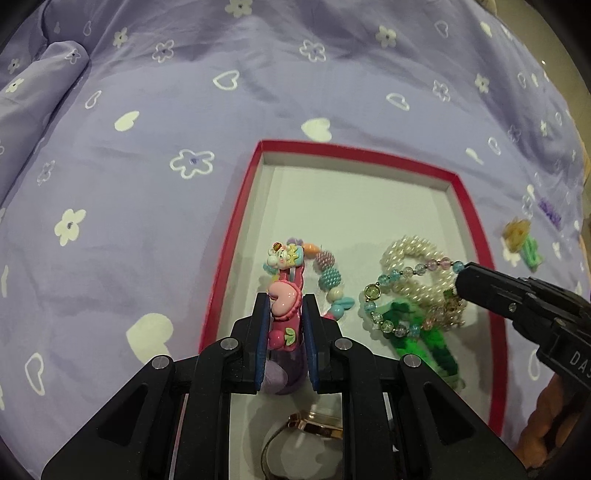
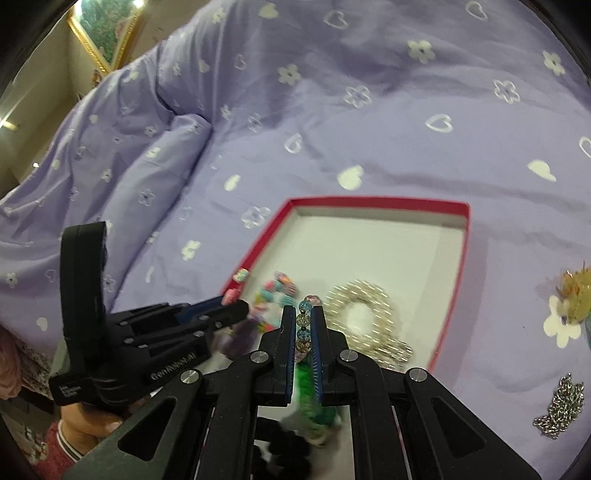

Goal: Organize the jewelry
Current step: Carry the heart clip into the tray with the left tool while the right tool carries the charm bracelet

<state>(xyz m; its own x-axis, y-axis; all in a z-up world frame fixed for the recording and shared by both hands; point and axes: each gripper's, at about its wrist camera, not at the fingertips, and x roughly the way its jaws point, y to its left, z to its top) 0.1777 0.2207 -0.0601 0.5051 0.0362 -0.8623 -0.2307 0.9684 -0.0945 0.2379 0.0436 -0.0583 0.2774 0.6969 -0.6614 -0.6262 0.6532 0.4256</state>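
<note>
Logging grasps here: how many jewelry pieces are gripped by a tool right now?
2. The left tool pinches a pink heart hair clip; the right tool pinches a glass-bead bracelet. Both are over the red box.

One red-rimmed box (image 1: 236, 221), three bracelets (image 1: 413, 258), three hair clips (image 1: 284, 314), one watch (image 1: 317, 430), one chain (image 2: 561, 406)

A lilac bedsheet printed with white hearts and flowers (image 1: 147, 110) is spread wide; a gold-framed picture (image 2: 105, 27) is seen behind.
</note>
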